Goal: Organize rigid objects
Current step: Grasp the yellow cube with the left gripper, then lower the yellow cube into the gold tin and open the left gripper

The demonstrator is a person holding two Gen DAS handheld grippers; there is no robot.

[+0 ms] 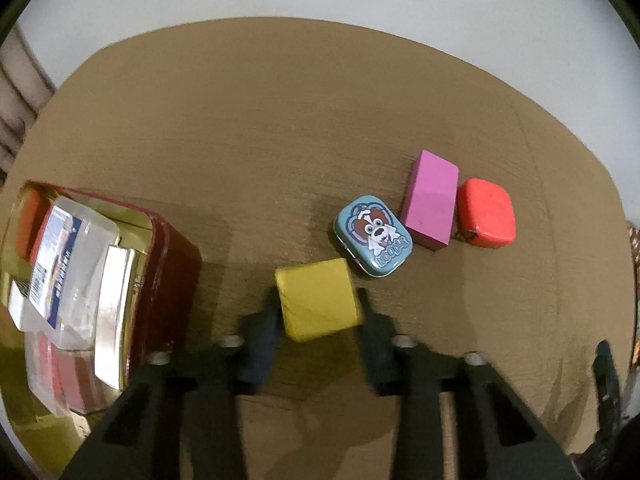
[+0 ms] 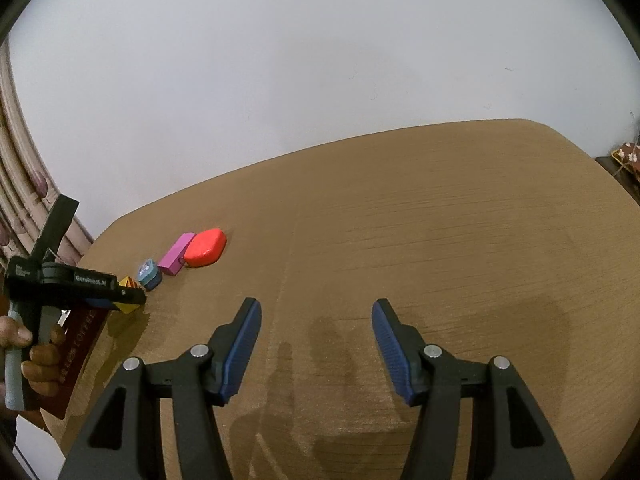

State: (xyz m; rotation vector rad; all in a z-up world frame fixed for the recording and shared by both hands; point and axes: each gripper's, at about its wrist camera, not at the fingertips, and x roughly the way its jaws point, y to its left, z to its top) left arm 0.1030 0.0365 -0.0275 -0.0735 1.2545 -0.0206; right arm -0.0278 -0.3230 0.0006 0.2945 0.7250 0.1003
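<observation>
Left claw (image 1: 318, 300) clamped on yellow block (image 1: 318, 299), corner-on and tilted, just near of dog tin (image 1: 373, 236) on worktop (image 1: 260, 140). Could twist loose heading left to crowded red tin (image 1: 168, 264). Right claw (image 2: 316, 344) wide open, holding nothing.

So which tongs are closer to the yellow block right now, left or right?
Left. The left tongs are closed on the yellow block, one finger on each side. The right tongs are open over bare table, well off to the block's right.
</observation>
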